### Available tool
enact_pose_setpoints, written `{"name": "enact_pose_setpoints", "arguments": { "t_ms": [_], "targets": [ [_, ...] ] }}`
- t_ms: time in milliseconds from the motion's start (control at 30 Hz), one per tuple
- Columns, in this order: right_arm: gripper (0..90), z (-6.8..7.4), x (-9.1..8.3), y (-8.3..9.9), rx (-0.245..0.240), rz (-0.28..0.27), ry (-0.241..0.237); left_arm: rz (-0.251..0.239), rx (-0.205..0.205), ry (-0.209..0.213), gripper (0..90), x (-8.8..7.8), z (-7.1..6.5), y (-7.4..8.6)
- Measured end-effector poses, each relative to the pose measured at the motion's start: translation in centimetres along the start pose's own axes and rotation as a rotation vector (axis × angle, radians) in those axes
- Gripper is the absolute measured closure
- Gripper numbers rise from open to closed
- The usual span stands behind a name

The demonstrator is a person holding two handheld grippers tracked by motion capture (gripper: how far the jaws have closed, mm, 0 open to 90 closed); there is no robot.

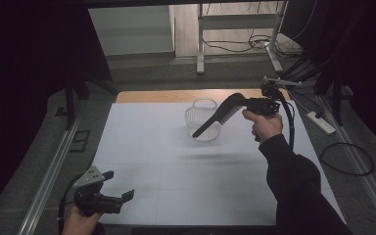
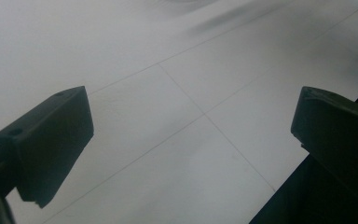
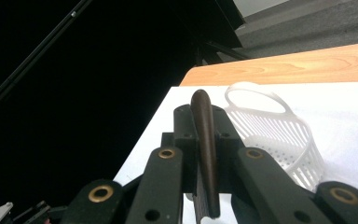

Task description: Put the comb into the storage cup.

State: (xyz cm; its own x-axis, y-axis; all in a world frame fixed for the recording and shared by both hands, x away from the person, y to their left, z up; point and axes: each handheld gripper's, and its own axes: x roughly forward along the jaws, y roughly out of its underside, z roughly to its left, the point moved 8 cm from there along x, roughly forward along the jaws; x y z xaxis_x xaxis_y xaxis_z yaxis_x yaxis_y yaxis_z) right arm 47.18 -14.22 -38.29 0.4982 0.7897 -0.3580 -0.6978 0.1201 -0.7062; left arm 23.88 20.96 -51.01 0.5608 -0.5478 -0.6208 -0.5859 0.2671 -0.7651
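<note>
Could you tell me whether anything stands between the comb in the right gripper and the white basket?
Nothing visible does. The right gripper holds the comb in the air, its long end slanting down above the white basket. The basket's top is open, and the white table around it is bare.

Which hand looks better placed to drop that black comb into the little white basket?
The right: its claw already grips the comb over the basket. The left claw sits open at the table's near edge.

A white-covered table (image 1: 176, 171) with a wooden far edge carries a white slatted basket (image 1: 199, 120).
</note>
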Motion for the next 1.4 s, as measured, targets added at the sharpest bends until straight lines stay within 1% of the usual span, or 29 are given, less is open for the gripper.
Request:
{"name": "enact_pose_setpoints", "arguments": {
  "t_ms": [333, 633, 1000, 1133, 1400],
  "targets": [
    [83.8, -0.1, 0.4, -1.1, 0.004, -0.014, 0.012, 0.032, -0.006, -0.013, 0.0, 0.3, 0.1, 0.1],
    [83.8, -0.5, 0.8, -1.9, 0.009, -0.026, 0.026, 0.036, -0.014, -0.011, 0.1, 0.4, 0.2, 0.1],
    [83.8, -1.1, 1.2, -3.1, 0.011, -0.043, 0.053, 0.044, -0.007, -0.010, 0.1, 0.5, 0.1, 0.1],
    [83.8, -1.2, 1.4, -3.4, 0.015, -0.046, 0.060, 0.044, -0.011, -0.009, 0.2, 0.5, 0.1, 0.1],
    [83.8, -1.3, 1.9, -4.2, 0.003, -0.054, 0.079, 0.045, -0.010, -0.008, 0.4, 0.5, 0.1, 0.1]
  ]
}}
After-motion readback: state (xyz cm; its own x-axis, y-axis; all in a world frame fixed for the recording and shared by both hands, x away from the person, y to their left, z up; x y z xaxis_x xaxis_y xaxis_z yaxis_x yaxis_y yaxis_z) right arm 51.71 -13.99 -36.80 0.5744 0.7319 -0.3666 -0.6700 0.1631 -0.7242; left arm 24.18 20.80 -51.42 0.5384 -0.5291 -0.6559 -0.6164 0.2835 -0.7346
